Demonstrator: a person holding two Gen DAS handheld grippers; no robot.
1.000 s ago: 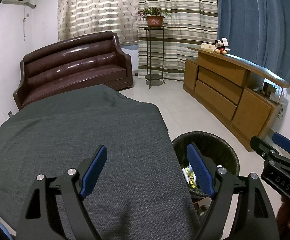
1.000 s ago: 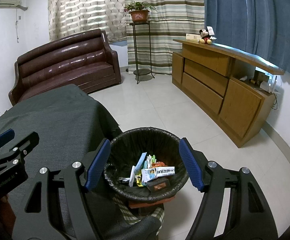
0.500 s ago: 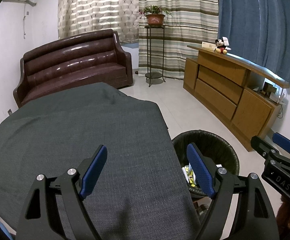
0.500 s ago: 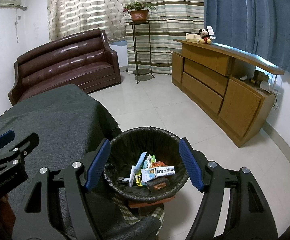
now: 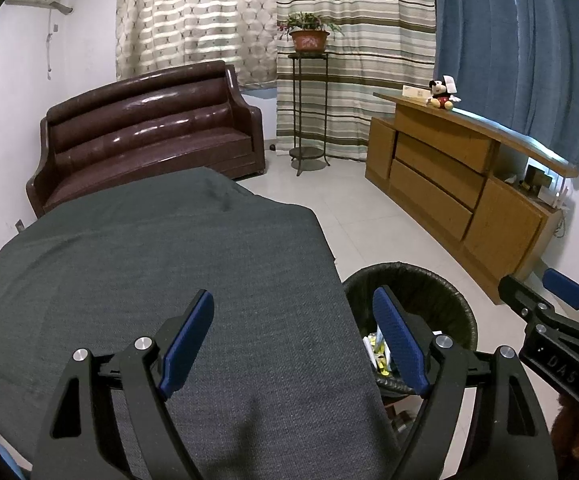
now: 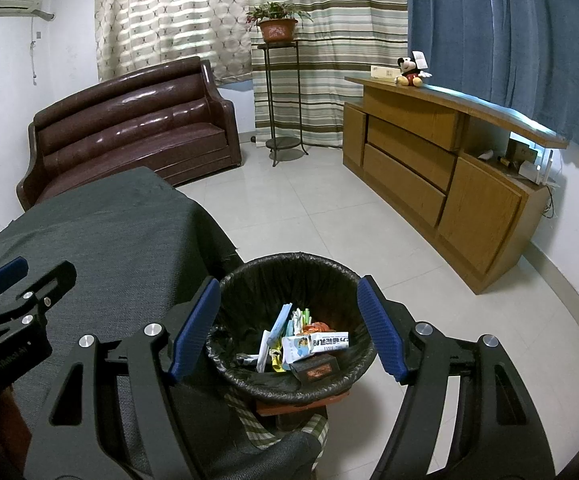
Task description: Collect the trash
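Note:
A round bin with a black liner (image 6: 331, 272) stands on a low stool beside the grey-clothed table (image 6: 121, 232). Inside it lie several wrappers, papers and a small dark box (image 6: 315, 370). My right gripper (image 6: 289, 324) hovers above the bin, open, with nothing between its blue pads. My left gripper (image 5: 293, 340) hangs open over the table cloth (image 5: 149, 264), also holding nothing. The bin (image 5: 429, 292) shows to the right of it, partly behind the right finger. No loose trash is visible on the cloth.
A brown leather sofa (image 5: 149, 136) stands behind the table. A metal plant stand (image 5: 308, 112) with a potted plant is by the striped curtain. A wooden sideboard (image 6: 441, 160) with a plush toy lines the right wall. White tiled floor (image 6: 329, 208) lies between.

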